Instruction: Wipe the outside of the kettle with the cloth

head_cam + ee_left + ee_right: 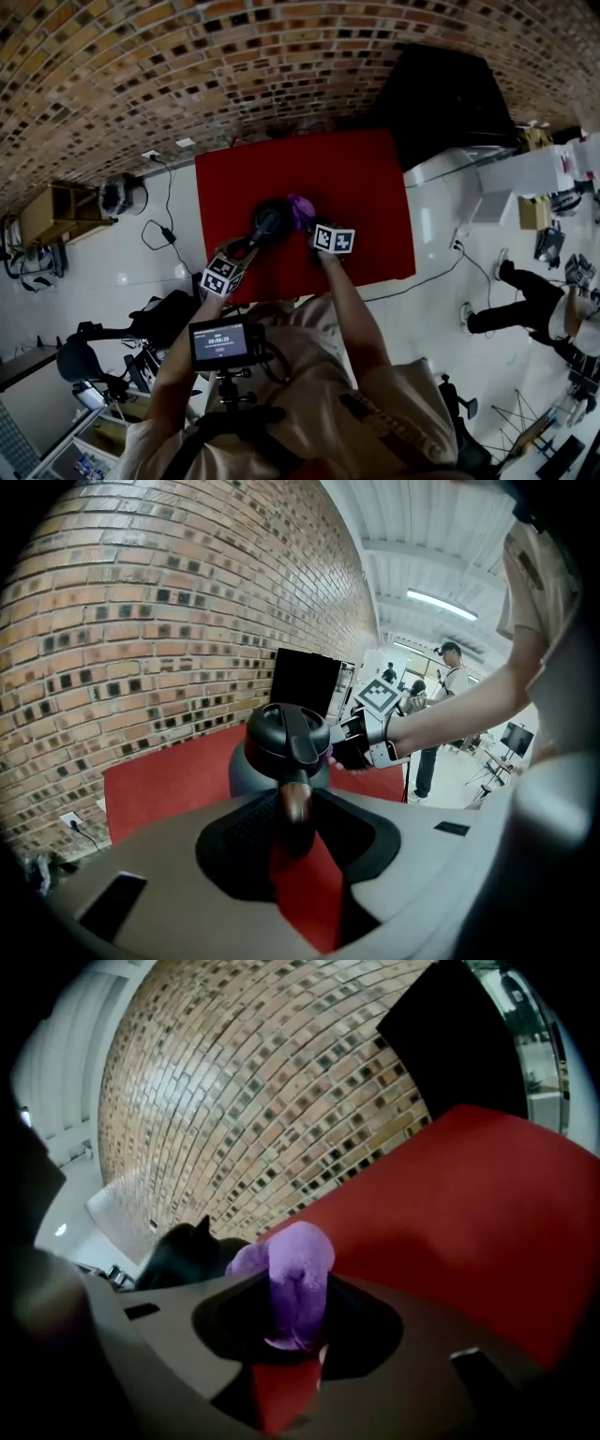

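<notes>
Black kettle (270,223) stands upright near the middle of the red counter (375,183), a bit toward the near edge. Left claw (246,247) comes in from the near-left and is clamped on the kettle's handle (292,799). In the left gripper view the dark handle sits tight between the two jaws, with the lid and body just beyond. Right claw (311,227) is closed on the purple cloth (302,210). A bunched wad of it sticks up out of the jaws in the right gripper view (fluffy, microfibre look). The cloth is at the kettle's right side, right up against the body as seen from above; actual contact is hard to confirm. Brick wall (187,66) runs along the far side of the counter. A black panel (450,94) stands at the far right corner. Another person (525,305) stands on the floor well off to the right.
</notes>
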The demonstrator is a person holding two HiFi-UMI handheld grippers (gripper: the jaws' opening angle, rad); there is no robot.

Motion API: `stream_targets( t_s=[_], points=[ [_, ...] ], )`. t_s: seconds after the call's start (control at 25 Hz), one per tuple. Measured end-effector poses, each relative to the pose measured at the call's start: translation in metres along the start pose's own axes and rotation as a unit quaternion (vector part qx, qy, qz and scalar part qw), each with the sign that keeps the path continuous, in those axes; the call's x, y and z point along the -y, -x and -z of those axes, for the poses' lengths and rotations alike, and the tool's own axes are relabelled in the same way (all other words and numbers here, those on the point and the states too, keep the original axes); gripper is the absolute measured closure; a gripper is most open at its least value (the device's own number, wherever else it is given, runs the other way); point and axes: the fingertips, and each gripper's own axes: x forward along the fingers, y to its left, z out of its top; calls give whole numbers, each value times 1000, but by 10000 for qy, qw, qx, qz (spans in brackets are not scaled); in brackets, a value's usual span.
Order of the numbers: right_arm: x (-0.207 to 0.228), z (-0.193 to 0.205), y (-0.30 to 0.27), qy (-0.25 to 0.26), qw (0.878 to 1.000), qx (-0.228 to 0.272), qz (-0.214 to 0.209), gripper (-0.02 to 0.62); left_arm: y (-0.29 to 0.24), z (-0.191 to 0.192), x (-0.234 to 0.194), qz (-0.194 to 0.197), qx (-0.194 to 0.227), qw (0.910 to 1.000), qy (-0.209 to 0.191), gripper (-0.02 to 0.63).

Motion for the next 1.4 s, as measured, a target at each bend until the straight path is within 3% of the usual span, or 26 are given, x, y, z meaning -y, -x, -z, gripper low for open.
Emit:
stream_targets(
  t_s=[0.12, 0.24, 0.32, 0.4, 0.48, 0.56, 0.64, 0.76, 0.92, 1.08, 1.16, 1.28, 1.4],
  points=[
    [34, 29, -25, 225, 9970, -544, 494, 434, -1, -2, 0, -5, 7, 10000, -26, 488],
    [57, 70, -37, 711, 9824, -1426, 974, 433, -3, -2, 1, 2, 3, 10000, -11, 488],
    [54, 77, -31, 825, 9793, -1546, 1012, 431, -2, 0, 0, -6, 20, 10000, 36, 488],
    [47, 58, -10, 621, 9881, -1055, 928, 431, -1, 1, -1, -6, 25, 10000, 69, 487],
    [41, 24, 25, 155, 9962, -237, 821, 431, -1, 1, -2, 12, 34, 10000, 87, 486],
    [26, -9, 64, -181, 9970, 502, 565, 431, 0, 0, -2, 19, 74, 9999, 112, 486],
    [-4, -30, 93, -95, 9954, 945, 102, 431, 0, 0, -2, 20, 136, 9998, 151, 486],
    [-50, -35, 101, 231, 9925, 1082, -517, 431, 1, 0, -4, 4, 173, 9997, 165, 486],
    [-64, 3, 51, 321, 9963, 595, -532, 431, 1, 0, -4, -5, 132, 9999, 103, 486],
    [-31, 15, 27, -482, 9957, 760, -217, 433, -1, 1, 2, 89, 78, 9999, 108, 486],
    [-14, 21, 17, -561, 9966, 603, 76, 434, -2, 1, 3, 84, 73, 9999, 132, 486],
    [16, 45, -8, -486, 9977, 14, 467, 434, -1, -1, 3, 105, 88, 9998, 150, 486],
    [45, 85, -34, -478, 9897, -1111, 765, 434, -3, -2, 3, 138, 103, 9997, 185, 486]
  ],
)
